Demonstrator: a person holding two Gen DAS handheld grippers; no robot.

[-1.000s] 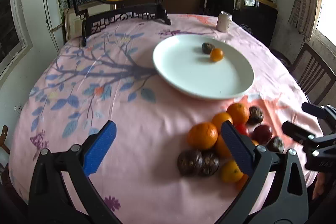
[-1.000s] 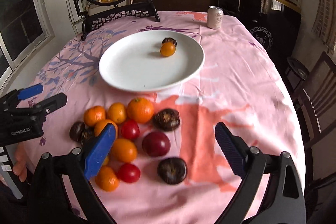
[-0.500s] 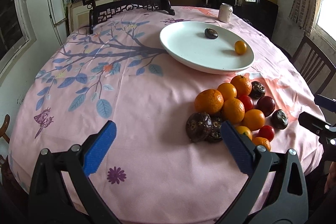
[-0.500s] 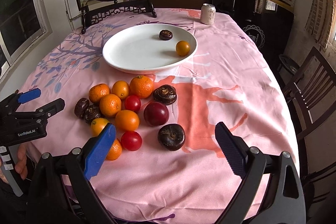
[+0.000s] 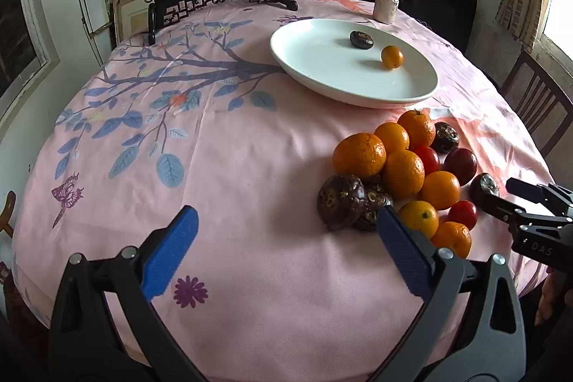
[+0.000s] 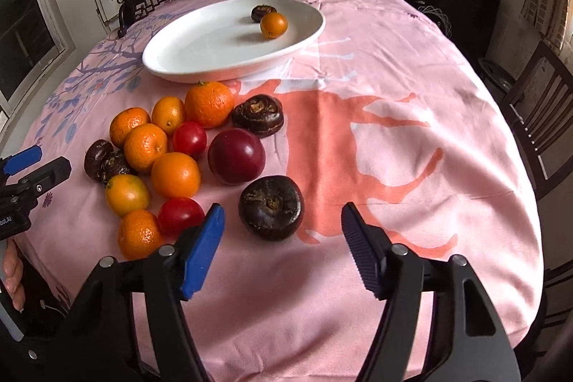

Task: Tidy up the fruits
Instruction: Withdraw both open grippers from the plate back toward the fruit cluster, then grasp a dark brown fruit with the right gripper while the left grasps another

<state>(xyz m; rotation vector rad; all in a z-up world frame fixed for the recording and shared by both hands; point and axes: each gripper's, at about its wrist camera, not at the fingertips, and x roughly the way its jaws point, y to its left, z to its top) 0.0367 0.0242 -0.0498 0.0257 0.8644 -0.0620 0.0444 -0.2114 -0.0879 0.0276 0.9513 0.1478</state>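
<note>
Counter (image 6: 412, 102) carries white plate (image 6: 172, 59), already holding two fruits; loose fruit pile (image 6: 172, 149) lies just beside it. We hold right hand-held gripper (image 6: 281, 247) apart, empty, near dark water chestnut (image 6: 271, 207). Left hand-held gripper (image 5: 286, 251) also apart, empty. Risk: round fruit rolls if nudged or pinched off-centre.

Both wrist views low, facing plate (image 5: 352, 85), sharing fruit pile (image 6: 172, 163)

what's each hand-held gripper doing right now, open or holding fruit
left hand-held gripper: open, holding nothing.
right hand-held gripper: open, holding nothing.
</note>
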